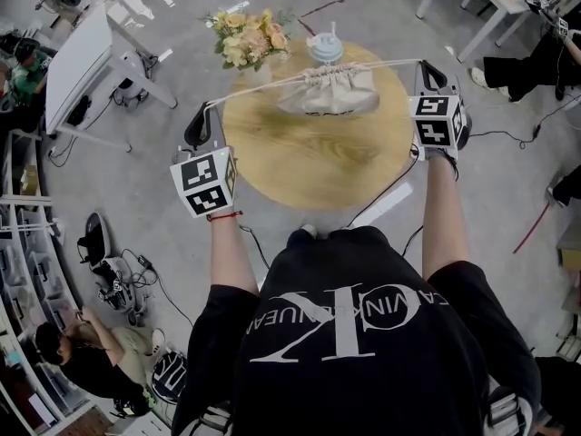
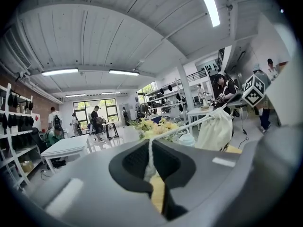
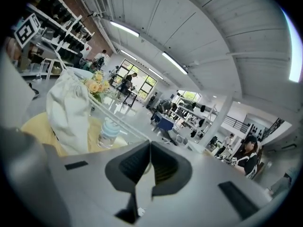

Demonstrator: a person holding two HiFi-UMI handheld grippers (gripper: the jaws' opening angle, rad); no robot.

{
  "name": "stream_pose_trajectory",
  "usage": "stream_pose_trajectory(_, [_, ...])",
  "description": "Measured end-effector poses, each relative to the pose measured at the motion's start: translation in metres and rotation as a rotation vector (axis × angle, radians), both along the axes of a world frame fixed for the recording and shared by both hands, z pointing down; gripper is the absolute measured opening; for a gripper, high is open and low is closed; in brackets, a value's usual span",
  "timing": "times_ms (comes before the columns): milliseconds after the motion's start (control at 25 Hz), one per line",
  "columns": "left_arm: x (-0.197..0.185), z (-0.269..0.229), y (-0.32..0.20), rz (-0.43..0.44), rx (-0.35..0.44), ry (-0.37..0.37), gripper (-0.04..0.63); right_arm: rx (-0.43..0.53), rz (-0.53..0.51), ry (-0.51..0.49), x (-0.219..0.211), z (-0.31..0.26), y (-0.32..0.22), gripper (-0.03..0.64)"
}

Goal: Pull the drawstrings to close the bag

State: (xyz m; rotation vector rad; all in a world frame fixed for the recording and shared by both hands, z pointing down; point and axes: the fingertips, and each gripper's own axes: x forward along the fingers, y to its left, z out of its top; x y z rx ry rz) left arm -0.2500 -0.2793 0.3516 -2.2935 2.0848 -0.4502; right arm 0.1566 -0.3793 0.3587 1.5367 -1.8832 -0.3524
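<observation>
The bag point(image 1: 329, 91) is gathered at its mouth, at the twelve o'clock edge of our round counter point(image 1: 309, 171). A bottle point(image 1: 325, 48) stands just behind it, with flowers point(image 1: 247, 36) at eleven o'clock. We hold the left gripper point(image 1: 207, 109) at nine o'clock and the right gripper point(image 1: 423, 65) at two o'clock. Each one's fingers are pinched together on a drawstring point(image 1: 263, 87) stretched taut from the bag.

Bright, even indoor light; fisheye views.
Ceiling strip lights point(image 2: 208, 4) glare white; shadows on the counter point(image 1: 309, 173) are faint. Both gripper views bend strongly and go black at the corners, with the left hand-held gripper point(image 2: 150, 145) and right hand-held gripper point(image 3: 150, 148) soft up close.
</observation>
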Motion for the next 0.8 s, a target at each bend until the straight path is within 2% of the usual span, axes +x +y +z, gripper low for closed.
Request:
stream_pose_trajectory(280, [-0.005, 0.005, 0.0, -0.007, -0.016, 0.062, 0.014, -0.014, -0.005, -0.01, 0.002, 0.003, -0.002, 0.02])
stream_pose_trajectory(440, [-0.004, 0.006, 0.0, -0.014, -0.015, 0.058, 0.012, -0.016, 0.0, -0.023, 0.001, 0.006, -0.002, 0.02])
stream_pose_trajectory(640, [-0.004, -0.022, -0.012, -0.035, 0.054, 0.07, 0.012, 0.009, -0.039, -0.053, -0.021, -0.007, -0.004, 0.02])
stream_pose_trajectory(800, [0.005, -0.045, -0.017, -0.02, 0.116, 0.084, 0.012, 0.046, -0.08, -0.124, -0.04, -0.024, -0.003, 0.02])
